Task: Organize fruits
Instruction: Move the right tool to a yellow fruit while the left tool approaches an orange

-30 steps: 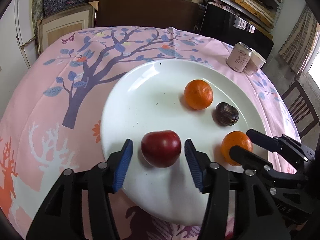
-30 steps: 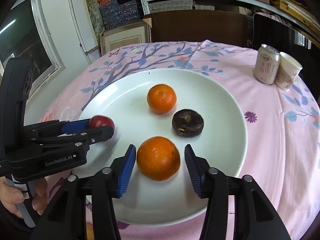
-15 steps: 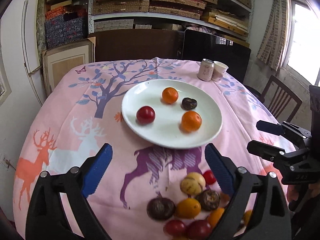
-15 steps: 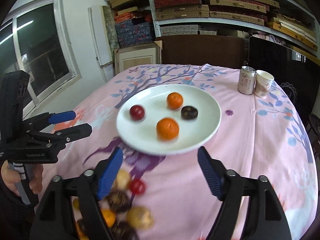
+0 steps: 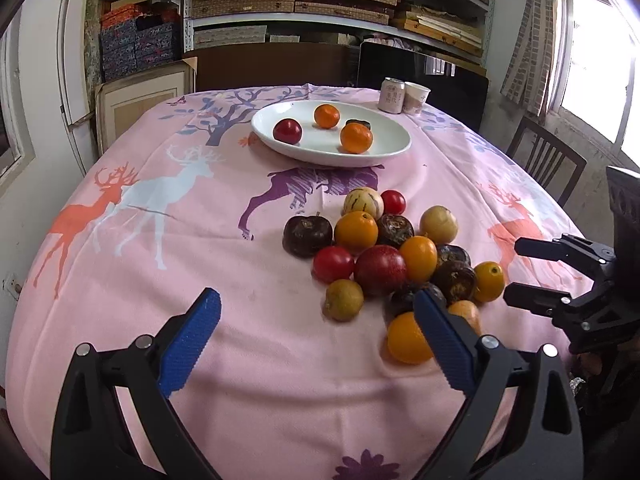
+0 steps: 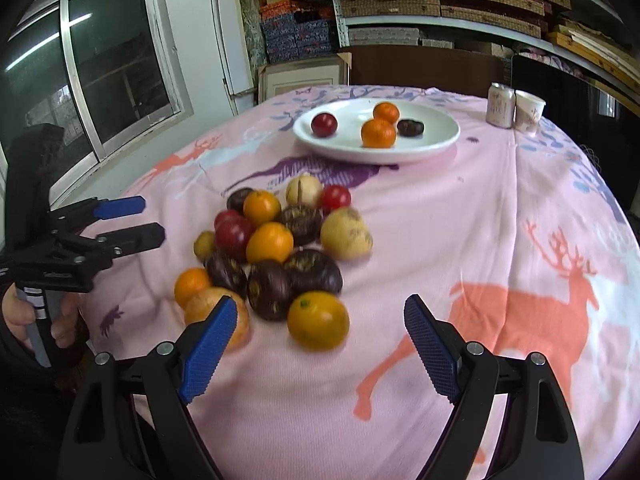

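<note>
Both grippers, left gripper [image 5: 316, 344] and right gripper [image 6: 320, 350], are sitting back from the plate [image 5: 396, 148], fingers opening, empty, above the fruit pile [image 5: 384, 256] at lower centre.

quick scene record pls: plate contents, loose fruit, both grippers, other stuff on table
plate: white, far side of the table; holds a red fruit, two oranges and a dark fruit
loose fruit: mixed pile on the pink tablecloth, nearer than the plate
left gripper: jaws opening, nothing between them
right gripper: jaws opening, nothing held; an orange lies just ahead
other: can and paper cup side by side beyond the plate
</note>
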`<state>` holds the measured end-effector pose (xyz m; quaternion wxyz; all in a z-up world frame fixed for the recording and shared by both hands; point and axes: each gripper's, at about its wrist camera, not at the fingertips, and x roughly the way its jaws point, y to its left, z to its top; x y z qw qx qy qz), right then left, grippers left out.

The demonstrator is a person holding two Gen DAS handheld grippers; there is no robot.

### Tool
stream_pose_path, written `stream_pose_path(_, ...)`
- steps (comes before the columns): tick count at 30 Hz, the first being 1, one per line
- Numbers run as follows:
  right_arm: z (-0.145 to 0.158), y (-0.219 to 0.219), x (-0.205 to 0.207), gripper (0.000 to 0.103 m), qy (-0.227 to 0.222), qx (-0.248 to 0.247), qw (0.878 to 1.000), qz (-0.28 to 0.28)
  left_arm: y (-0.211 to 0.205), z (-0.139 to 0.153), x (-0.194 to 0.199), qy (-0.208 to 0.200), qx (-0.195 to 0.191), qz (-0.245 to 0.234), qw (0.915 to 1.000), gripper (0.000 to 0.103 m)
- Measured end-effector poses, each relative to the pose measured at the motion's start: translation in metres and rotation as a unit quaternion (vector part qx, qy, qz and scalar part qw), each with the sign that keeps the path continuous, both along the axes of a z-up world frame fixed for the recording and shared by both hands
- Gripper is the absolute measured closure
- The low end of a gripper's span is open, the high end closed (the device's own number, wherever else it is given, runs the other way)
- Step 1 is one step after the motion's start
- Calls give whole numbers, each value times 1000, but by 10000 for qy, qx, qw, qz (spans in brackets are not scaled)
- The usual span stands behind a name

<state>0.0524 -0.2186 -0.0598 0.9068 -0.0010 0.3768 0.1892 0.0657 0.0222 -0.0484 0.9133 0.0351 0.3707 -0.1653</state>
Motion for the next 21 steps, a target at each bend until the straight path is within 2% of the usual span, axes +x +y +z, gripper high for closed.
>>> stream_pose_path(6, -6, 8, -4, 18, -118, -232, 9996, -118, 0, -3, -11, 5, -35, 34, 10000, 8)
stream_pose_path(17, -17, 16, 1, 25, -17, -421, 9990, -125, 4, -9, -11, 95, -9, 98, 9999, 8)
stream_pose_path(20, -18, 20, 1, 34, -31, -495, 9987, -65, 3, -10, -11, 105, -1, 88, 9999, 8)
stream_pose_path(21, -19, 22, 1, 44, -28, -532, 9986, -22, 2, -10, -11, 106, 12, 87, 9999, 8)
